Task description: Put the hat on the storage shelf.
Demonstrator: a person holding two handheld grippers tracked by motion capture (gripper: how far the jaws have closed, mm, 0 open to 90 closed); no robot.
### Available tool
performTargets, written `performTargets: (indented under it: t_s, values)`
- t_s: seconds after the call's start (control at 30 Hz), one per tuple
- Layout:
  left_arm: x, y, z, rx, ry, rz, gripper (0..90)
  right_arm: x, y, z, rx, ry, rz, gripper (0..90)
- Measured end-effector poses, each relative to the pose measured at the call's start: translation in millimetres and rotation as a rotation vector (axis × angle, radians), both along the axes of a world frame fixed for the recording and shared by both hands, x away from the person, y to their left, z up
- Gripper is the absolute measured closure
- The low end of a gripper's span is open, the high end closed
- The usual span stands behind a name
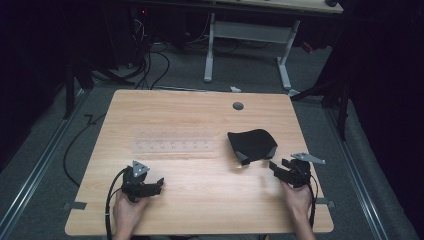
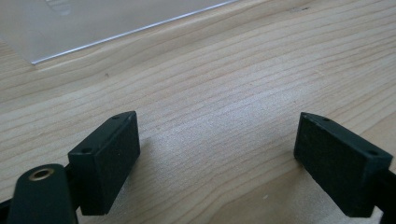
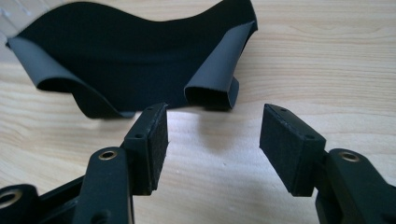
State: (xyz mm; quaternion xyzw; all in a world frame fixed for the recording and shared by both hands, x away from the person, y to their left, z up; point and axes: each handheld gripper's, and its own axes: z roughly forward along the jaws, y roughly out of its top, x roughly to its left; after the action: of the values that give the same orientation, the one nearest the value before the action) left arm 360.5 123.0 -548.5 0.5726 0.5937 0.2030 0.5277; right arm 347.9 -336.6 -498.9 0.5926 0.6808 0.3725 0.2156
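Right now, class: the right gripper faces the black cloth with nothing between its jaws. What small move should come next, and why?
Probably ease the right gripper forward toward the black cloth until the folded grey corner sits between its jaws, then close. The jaws stand open with only bare table between them, and that curled-up corner lies just ahead, lifted enough to pinch.

A black cloth (image 1: 251, 144) is showing grey undersides at its curled edges, lying on a light wooden table (image 1: 200, 200) with pale streaked grain, beside a clear, colourless plastic strip (image 1: 172, 146), while both black grippers (image 1: 161, 184) (image 1: 276, 168) are wearing grey top plates.
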Motion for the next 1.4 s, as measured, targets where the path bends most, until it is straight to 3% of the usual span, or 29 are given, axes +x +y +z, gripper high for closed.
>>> performTargets:
  t_s: [0.27, 0.53, 0.63, 0.9, 1.4]
  values:
    - [0.0, 0.0, 0.0, 0.0, 0.0, 0.0, 14.7, 13.7, -0.8, 5.6, 0.014, 0.006, -0.006, 42.7]
    - [0.0, -0.1, 0.0, -0.001, 0.0, 0.001, 14.7, 28.9, -0.8, 11.0, -0.011, 0.001, -0.008, 41.2]
    - [0.0, -0.1, 0.0, -0.001, 0.0, 0.001, 14.7, 36.4, -1.2, 12.1, 0.016, 0.001, 0.003, 40.7]
    - [-0.2, -0.2, 0.1, -0.001, 0.0, 0.002, 14.9, 50.4, -0.4, 12.2, 0.026, 0.016, 0.01, 40.9]
    - [-0.3, -0.3, 0.1, 0.0, -0.001, 0.003, 15.2, 72.7, 4.9, -7.3, 0.072, 0.07, 0.018, 39.6]
